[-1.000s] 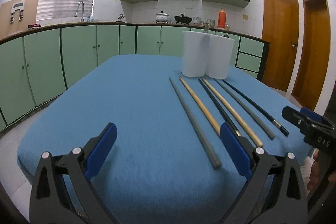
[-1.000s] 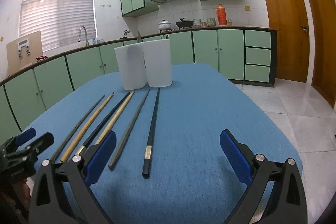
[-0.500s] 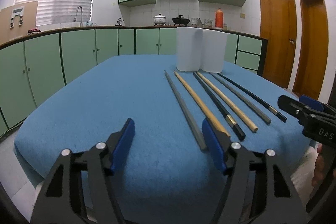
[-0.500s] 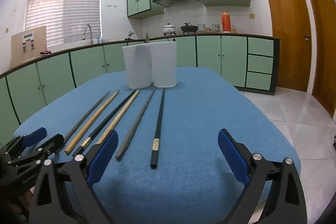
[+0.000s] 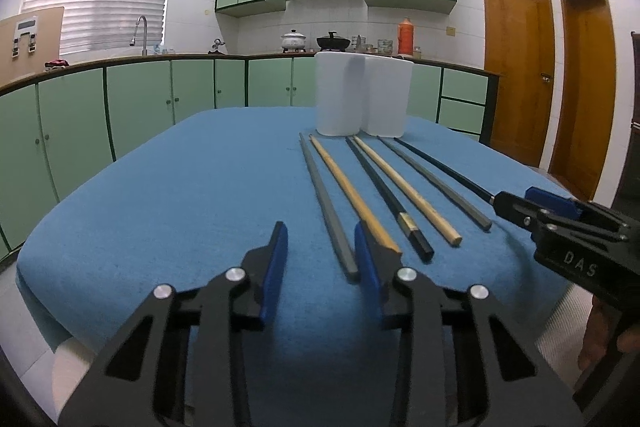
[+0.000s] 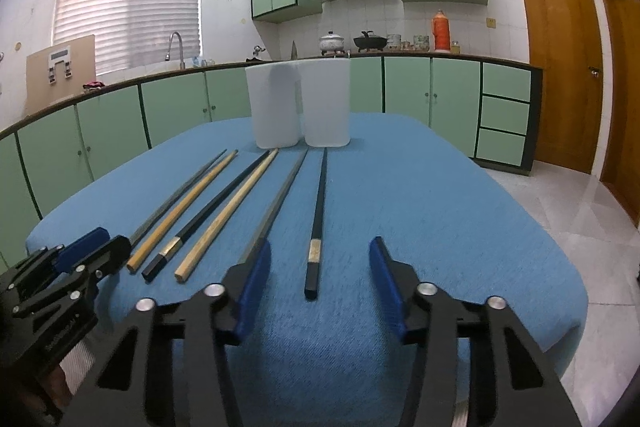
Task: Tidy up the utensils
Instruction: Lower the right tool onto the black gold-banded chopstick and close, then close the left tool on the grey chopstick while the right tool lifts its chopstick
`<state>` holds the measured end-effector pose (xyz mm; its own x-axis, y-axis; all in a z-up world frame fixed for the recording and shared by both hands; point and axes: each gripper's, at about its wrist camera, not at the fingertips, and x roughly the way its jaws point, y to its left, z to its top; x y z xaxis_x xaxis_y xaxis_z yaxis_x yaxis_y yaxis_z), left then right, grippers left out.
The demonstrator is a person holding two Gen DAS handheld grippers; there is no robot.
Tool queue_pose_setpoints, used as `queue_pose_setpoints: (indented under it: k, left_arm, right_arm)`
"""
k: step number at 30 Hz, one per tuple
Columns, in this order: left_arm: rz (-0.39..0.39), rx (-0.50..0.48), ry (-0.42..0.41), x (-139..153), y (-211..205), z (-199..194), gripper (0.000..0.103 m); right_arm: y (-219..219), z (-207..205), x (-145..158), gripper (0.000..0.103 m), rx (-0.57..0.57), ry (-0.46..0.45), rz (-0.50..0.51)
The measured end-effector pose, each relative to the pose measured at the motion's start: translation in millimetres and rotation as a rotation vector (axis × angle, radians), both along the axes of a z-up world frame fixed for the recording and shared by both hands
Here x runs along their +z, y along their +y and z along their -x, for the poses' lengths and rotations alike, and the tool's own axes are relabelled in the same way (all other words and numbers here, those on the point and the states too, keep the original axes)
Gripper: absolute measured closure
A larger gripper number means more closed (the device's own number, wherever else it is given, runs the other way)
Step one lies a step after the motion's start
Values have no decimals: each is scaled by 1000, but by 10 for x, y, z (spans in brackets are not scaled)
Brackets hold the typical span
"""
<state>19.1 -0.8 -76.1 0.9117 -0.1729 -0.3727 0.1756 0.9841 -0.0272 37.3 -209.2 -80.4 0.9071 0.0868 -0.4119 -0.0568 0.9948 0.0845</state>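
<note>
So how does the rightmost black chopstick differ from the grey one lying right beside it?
The black chopstick is glossy black with a pale band near its butt; the grey chopstick is matte, plain grey. In the right wrist view the black one's butt lies bare between the right hand-held gripper's fingers, while a finger hides the grey one's. Both lie flat on the blue cloth, tips toward the white containers.

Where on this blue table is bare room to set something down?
Bare blue cloth lies left of the grey chopstick, and right of the black chopstick. Crowded: the six-chopstick row running toward the white holders.
</note>
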Motion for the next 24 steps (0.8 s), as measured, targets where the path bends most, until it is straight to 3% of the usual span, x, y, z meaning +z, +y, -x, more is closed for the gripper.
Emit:
queue_pose_setpoints:
  k: [15, 24]
  left_arm:
    - [0, 44, -4, 17, -76, 40, 75]
    - [-2, 41, 0, 27, -125, 67, 90]
  right_arm:
    - [31, 112, -92, 85, -15, -17, 9]
    - [84, 148, -114, 96, -7, -28, 48]
